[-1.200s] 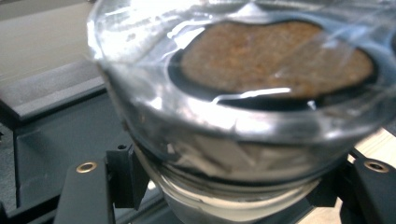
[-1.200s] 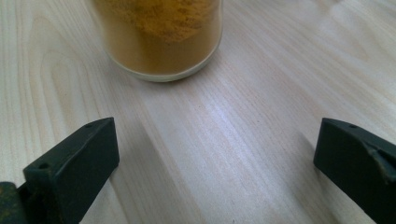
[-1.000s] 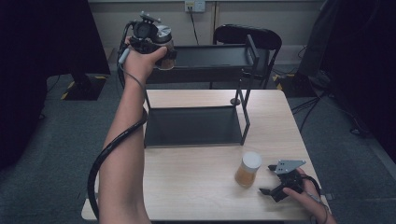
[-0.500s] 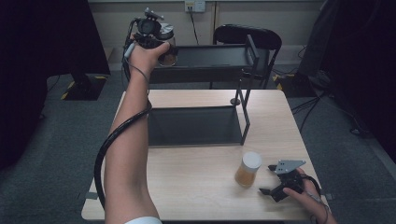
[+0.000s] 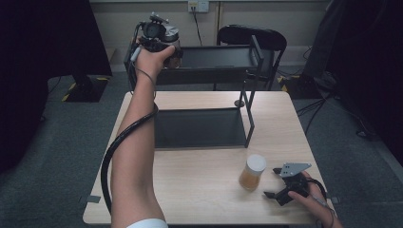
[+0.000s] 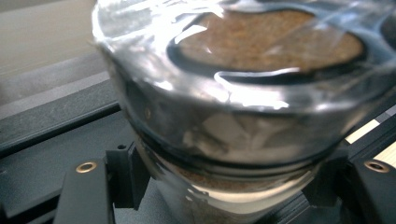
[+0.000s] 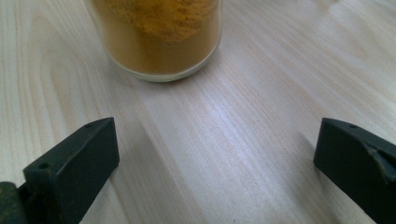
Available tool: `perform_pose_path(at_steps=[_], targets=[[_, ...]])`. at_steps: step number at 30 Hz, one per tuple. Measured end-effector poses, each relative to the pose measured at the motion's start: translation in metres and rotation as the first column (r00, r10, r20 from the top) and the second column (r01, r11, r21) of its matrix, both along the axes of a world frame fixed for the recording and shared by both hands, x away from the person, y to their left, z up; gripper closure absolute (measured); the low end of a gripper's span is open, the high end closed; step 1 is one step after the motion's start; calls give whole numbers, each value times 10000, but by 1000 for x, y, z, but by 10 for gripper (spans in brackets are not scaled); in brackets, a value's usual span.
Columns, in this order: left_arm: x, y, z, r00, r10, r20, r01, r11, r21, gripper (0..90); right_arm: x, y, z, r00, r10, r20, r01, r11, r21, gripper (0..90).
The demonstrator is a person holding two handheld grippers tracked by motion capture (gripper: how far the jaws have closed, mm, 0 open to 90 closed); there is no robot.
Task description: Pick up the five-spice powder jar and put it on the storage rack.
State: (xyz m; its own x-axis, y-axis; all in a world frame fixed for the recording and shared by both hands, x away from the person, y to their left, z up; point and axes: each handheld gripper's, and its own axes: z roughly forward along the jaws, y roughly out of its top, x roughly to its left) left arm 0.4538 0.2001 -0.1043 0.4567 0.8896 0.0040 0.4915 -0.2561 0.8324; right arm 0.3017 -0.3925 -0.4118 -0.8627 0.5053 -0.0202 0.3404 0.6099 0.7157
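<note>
Wood table (image 5: pixel 199 190): pale grain top, seen from above; a black two-level shelf (image 5: pixel 209 71) stands on its far half.
Shelf: upper tray sits at the far edge, lower tray (image 5: pixel 199 128) lies on the tabletop nearer the person; thin black posts join them at the right.
Left gripper (image 5: pixel 159 40): raised over the left end of the upper tray, held in the person's left hand (image 5: pixel 151 59), arm stretched forward with a black cable looping along the forearm.
Left jaws: pinching a clear jar (image 6: pixel 233 93) from both sides; in the left gripper view the black pads press against its lower wall.
Held jar: glass, with brown powder inside and a wrinkled clear film over the top; it is tilted toward the camera, over the dark tray. Whether its base touches the tray, I cannot tell.
Right gripper (image 5: pixel 285 187): low on the near right corner of the table, in the person's right hand (image 5: pixel 316 199), grey plate on top.
Right jaws: spread wide, nothing between them but bare wood in the right gripper view.
Second jar (image 5: pixel 252 172): upright on the table with a white lid and orange-brown powder, just beside the right gripper, in front of its jaws and apart from them.
Chair (image 5: pixel 252 38): dark, behind the table on grey carpet.
</note>
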Motion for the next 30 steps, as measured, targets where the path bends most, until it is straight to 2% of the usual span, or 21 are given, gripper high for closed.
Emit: perform_pose_path(at_steps=[2,7,12,16,27,30], targets=[[-1,-2,0,10000,47,30,-47,10000,47,312,0,0,0,10000,0,-1,0,10000,1,0],[-4,-2,-1,9998,195,54,-194,9996,-213,286,0,0,0,10000,1,-2,-1,10000,1,0],[-13,-8,0,9987,429,276,-421,9987,-285,144,0,0,0,10000,1,-1,-1,10000,2,0],[-24,-9,-1,9978,496,446,-481,9982,-350,96,0,0,0,10000,1,0,-1,10000,0,0],[-49,-9,-13,9961,693,540,-657,9958,-643,50,0,0,0,10000,6,7,-6,10000,2,0],[-54,-8,-18,9963,654,557,-606,9946,-847,28,0,0,0,10000,6,7,-6,10000,1,0]])
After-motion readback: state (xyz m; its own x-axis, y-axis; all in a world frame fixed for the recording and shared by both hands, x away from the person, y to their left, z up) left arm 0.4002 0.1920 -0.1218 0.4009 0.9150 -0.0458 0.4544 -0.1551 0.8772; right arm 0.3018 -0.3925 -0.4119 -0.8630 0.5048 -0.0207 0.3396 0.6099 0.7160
